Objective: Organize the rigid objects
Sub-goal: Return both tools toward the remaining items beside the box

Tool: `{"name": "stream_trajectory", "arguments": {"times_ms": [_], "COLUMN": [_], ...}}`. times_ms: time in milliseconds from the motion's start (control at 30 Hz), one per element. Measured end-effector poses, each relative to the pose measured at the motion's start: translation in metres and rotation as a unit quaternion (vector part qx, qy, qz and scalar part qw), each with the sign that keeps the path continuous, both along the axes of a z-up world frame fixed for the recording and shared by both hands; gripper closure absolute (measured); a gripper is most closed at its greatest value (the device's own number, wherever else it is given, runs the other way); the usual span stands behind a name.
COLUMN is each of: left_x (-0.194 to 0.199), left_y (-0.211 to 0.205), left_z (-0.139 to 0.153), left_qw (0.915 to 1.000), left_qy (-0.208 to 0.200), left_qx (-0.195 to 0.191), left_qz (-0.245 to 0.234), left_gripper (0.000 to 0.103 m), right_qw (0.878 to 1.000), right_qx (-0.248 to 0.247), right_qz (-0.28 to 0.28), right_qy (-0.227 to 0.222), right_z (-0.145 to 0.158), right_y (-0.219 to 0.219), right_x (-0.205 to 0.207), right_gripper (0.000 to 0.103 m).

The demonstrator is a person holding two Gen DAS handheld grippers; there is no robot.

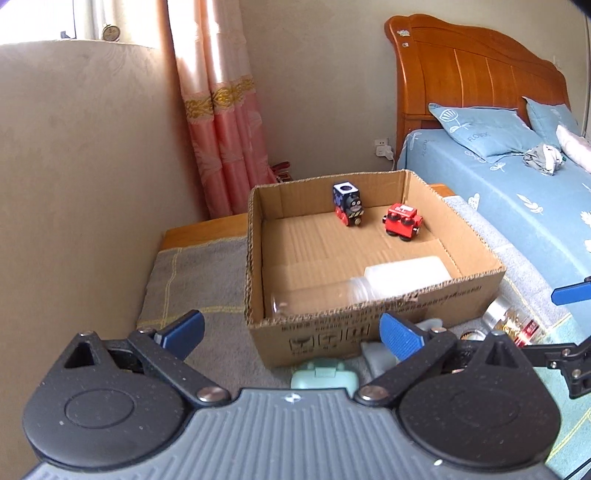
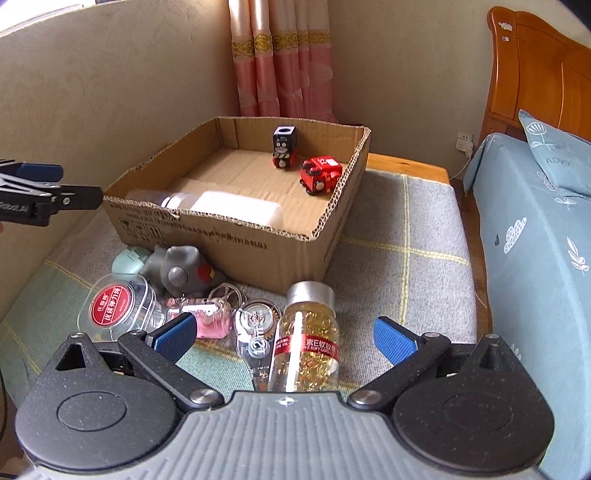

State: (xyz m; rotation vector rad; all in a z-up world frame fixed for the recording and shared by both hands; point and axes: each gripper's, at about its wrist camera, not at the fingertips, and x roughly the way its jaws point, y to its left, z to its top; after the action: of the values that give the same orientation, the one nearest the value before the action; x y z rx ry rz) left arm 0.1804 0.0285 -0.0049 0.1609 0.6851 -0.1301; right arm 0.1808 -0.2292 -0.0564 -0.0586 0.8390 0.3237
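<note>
While both the left gripper (image 1: 291,332) and right gripper (image 2: 284,334) gape wide and empty, the capsule bottle (image 2: 308,339) lies before the cardboard box (image 2: 229,236); its smooth roundness could let it roll away when pinched.

Home bedroom. Wooden headboard (image 1: 476,70) on a bed with blue floral sheet (image 1: 517,206) and matching pillows (image 1: 484,133). Pink satin curtains (image 1: 221,122) with gold trim hang in the corner, small clock (image 1: 110,33) sits on the window ledge, wall socket (image 1: 382,146) has a charger plugged in next to the bed. Low wooden bedside stand under a grey checked blanket (image 2: 399,251), with a cardboard box (image 2: 236,236) and household clutter on it.
</note>
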Motion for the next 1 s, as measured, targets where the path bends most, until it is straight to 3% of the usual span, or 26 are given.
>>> {"name": "stream_trajectory", "arguments": {"times_ms": [167,367,533,667,833,1000], "left_x": [-0.024,-0.036,-0.039,-0.041,-0.04,-0.042], "left_y": [0.006,0.004,0.006,0.005,-0.001,-0.009], "left_z": [-0.016,-0.025,-0.023,-0.022,-0.025,-0.026], "left_qw": [0.9994,0.9992,0.9994,0.9996,0.9999,0.9996], "left_qy": [0.006,0.009,0.004,0.005,0.015,0.026], "left_qx": [-0.014,0.02,0.017,0.014,0.002,-0.01], "left_qz": [0.03,0.034,0.029,0.024,0.007,-0.009], "left_gripper": [0.002,0.002,0.002,0.002,0.002,0.002], "right_qw": [1.0,0.999,0.996,0.997,0.998,0.996], "right_qx": [-0.003,-0.015,0.009,-0.033,-0.032,-0.002], "right_qz": [0.003,0.016,0.064,0.056,0.053,0.087], "right_qy": [0.019,0.034,0.064,0.029,-0.031,-0.009], "right_z": [-0.014,-0.02,-0.022,-0.013,0.003,-0.008], "right_y": [0.009,0.022,0.031,0.027,0.005,0.001], "right_x": [0.001,-0.014,-0.031,-0.032,-0.004,0.037], "right_gripper": [0.0,0.0,0.0,0.0,0.0,0.0]}}
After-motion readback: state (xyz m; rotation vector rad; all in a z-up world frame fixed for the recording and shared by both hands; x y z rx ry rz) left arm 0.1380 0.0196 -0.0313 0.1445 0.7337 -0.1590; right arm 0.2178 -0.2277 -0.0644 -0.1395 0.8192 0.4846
